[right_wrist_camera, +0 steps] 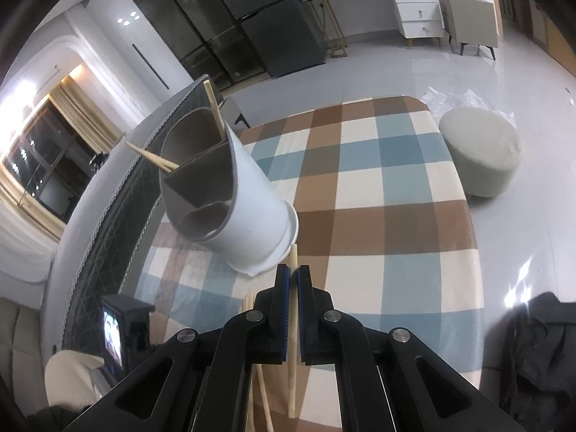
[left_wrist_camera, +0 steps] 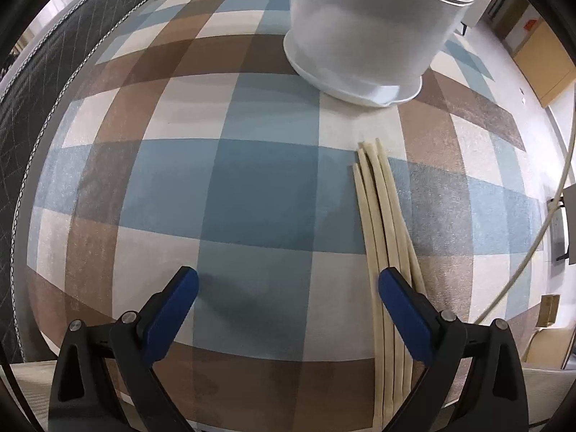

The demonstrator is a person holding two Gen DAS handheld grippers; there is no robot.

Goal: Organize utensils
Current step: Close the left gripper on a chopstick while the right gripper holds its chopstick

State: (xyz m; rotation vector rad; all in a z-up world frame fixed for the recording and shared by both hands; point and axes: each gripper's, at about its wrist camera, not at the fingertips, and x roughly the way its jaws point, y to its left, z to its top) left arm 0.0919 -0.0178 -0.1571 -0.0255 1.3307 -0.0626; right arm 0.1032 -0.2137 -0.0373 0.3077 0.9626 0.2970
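The right gripper is clamped on a single chopstick, which runs lengthwise between the pressed-together blue pads and pokes out just past their tips. Below it and to its left, more loose chopsticks lie on the checked cloth. Just ahead of its fingertips, slightly left, stands the white utensil holder, its divided grey inside facing the camera, with chopsticks already leaning out of two compartments on its far side. The left gripper points steeply down at the cloth with its jaws wide apart and nothing between them; a bundle of chopsticks lies on the cloth under its right finger and reaches ahead toward the holder, which stands beyond, ahead and to the right. Far beyond the right gripper, a round pale stool sits on the floor past the cloth's edge.
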